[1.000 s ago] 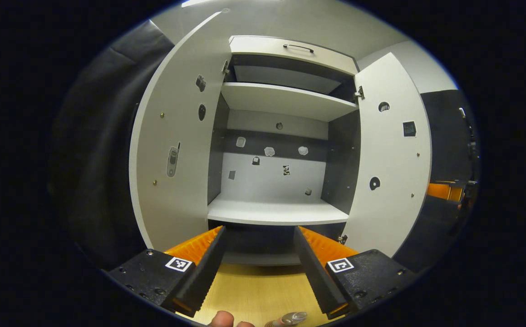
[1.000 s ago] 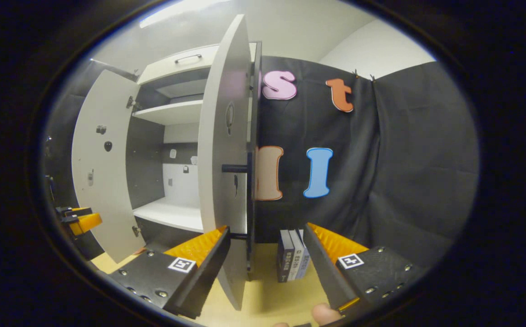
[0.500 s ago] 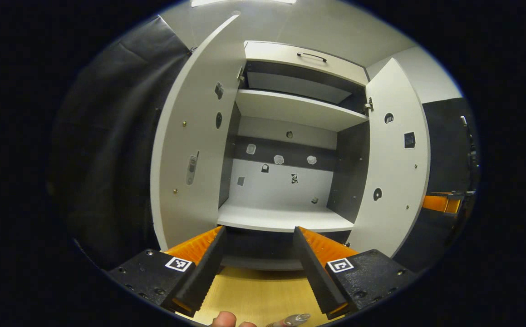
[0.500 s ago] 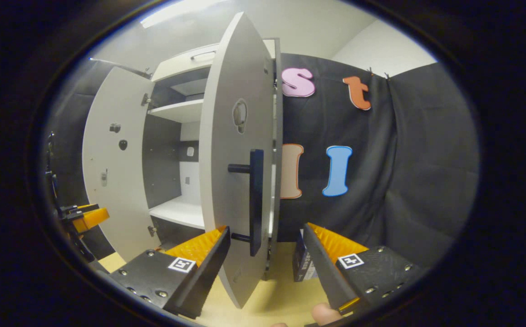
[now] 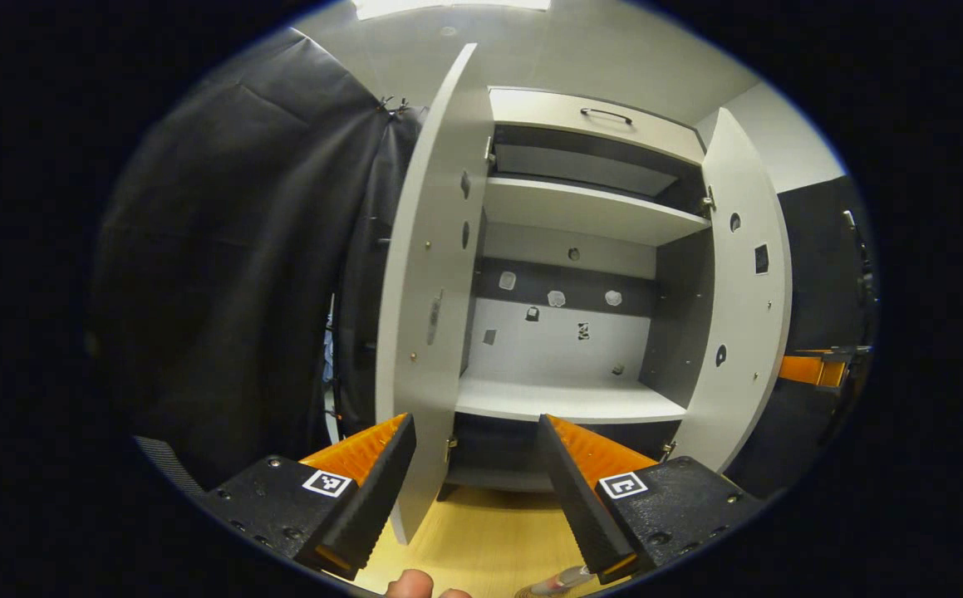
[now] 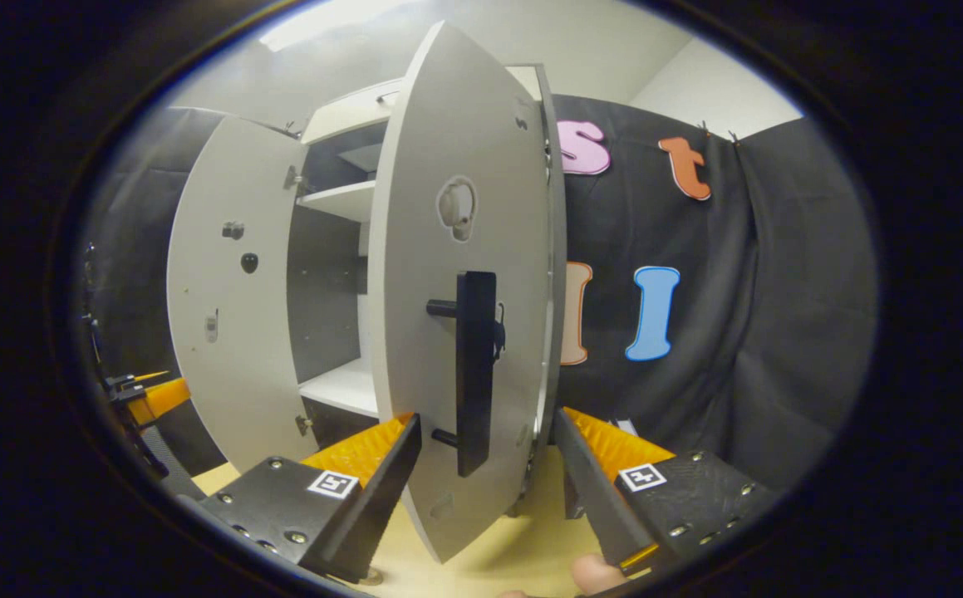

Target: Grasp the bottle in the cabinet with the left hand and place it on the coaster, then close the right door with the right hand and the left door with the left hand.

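In the right gripper view the right gripper (image 6: 485,490), fingers apart, straddles the lower edge of the cabinet's (image 5: 568,274) right door (image 6: 456,332) below its handle (image 6: 475,370), while the left gripper (image 5: 474,490) (likewise spread, holding nothing) faces the left door (image 5: 427,316), the bottle (image 5: 560,581) low before the cabinet.

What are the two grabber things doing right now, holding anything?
Left gripper: open, holding nothing, by the left door.
Right gripper: open, holding nothing, its fingers either side of the right door.

Handle (image 6: 475,370) on right door (image 6: 456,349)
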Available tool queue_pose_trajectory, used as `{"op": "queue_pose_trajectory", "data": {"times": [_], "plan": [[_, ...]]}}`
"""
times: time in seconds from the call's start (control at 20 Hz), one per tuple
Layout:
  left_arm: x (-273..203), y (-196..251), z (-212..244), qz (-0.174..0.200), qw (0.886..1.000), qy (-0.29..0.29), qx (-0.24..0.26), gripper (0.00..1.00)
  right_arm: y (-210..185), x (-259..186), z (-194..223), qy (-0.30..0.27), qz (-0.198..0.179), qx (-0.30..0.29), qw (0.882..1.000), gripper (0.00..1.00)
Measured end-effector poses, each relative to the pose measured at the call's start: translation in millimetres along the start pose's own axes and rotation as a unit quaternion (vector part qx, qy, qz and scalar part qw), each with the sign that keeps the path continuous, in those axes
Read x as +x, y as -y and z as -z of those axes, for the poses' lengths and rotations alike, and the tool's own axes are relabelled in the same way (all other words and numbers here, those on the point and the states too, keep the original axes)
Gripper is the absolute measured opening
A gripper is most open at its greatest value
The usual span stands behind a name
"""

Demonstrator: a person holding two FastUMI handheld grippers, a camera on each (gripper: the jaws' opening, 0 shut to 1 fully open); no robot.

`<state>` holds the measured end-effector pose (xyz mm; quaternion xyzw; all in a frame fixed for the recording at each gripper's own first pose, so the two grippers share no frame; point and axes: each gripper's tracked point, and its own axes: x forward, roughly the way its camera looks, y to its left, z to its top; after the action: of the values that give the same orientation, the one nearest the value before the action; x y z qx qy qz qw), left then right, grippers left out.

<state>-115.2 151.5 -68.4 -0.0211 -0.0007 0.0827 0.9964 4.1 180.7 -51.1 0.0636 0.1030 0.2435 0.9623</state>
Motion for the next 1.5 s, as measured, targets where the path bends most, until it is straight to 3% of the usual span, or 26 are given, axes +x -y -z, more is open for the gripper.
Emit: {"op": "queue_pose_trajectory", "data": {"times": [0.7,0.8,0.85,1.05,1.1,1.2,1.3,1.35,1.5], "plan": [[-10,-67,5,-0.056,0.998,-0.014,0.002,0.93,-95,23,11,-0.01,-0.069,0.009,0.998,0.99],[-7,-74,8,-0.059,0.998,-0.017,0.0,0.88,-104,25,15,-0.015,-0.074,0.007,0.997,0.99],[-5,-78,9,-0.061,0.998,-0.018,0.0,0.93,-107,27,16,-0.017,-0.076,0.008,0.997,0.99],[5,-93,11,-0.066,0.998,-0.021,-0.001,0.93,-116,29,17,-0.02,-0.075,0.01,0.997,0.99],[8,-97,11,-0.068,0.997,-0.021,-0.001,0.87,-117,29,18,-0.02,-0.074,0.01,0.997,0.99],[13,-105,13,-0.072,0.997,-0.021,-0.002,0.93,-118,30,19,-0.02,-0.07,0.01,0.997,0.99],[18,-111,15,-0.075,0.997,-0.023,-0.004,0.93,-119,32,20,-0.021,-0.066,0.012,0.998,0.99],[19,-114,17,-0.074,0.997,-0.024,-0.006,0.88,-119,32,21,-0.021,-0.065,0.014,0.998,0.99],[23,-120,20,-0.072,0.997,-0.028,-0.007,0.93,-124,35,21,-0.019,-0.062,0.02,0.998,0.99]]}}
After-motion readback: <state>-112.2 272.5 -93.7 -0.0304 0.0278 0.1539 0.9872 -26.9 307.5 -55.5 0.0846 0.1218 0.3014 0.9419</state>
